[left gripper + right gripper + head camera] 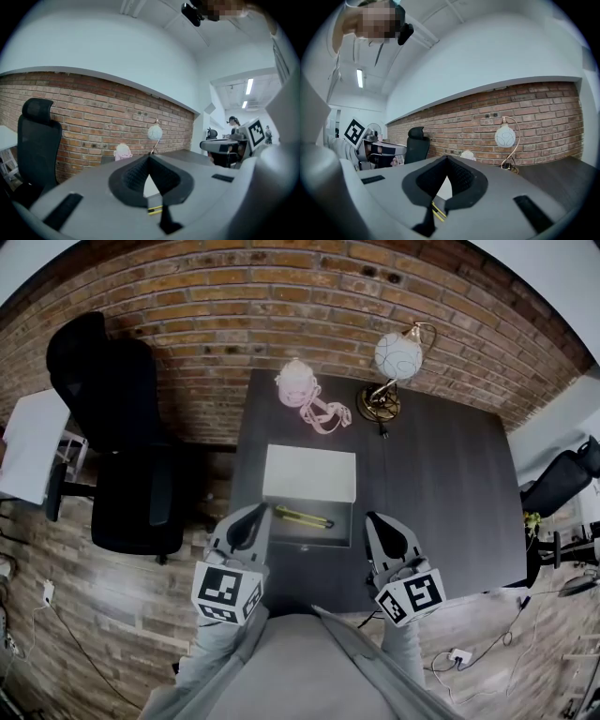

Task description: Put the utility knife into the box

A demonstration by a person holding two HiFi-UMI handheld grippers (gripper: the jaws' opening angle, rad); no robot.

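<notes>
The utility knife [302,517] lies flat inside the box [281,533]. It is yellow and lengthwise across the box, just ahead of my two sets of fingertips and between them. The box's white lid [309,474] stands open on the far side of the knife, away from the fingers.

My left gripper [251,518] hovers at the box's near left corner with its tips just left of the knife's end. In the left gripper view its fingers [133,174] are pressed together at the tips with nothing between them. A sliver of yellow and black shows through the notch below them.

My right gripper [382,524] sits just off the box's right wall, a little apart from the knife's other end. Its fingers [461,177] are also closed tip to tip, and they grip nothing.

Both grippers hang over the near part of the dark table [450,484]. Well beyond the fingertips, past the lid, a globe lamp [396,362] on a brass stand sits ahead and to the right. A pink object [298,382] with a looped cord [323,414] sits straight ahead. A black office chair [122,427] stands far out to the left of the left fingers, off the table, on the floor.
</notes>
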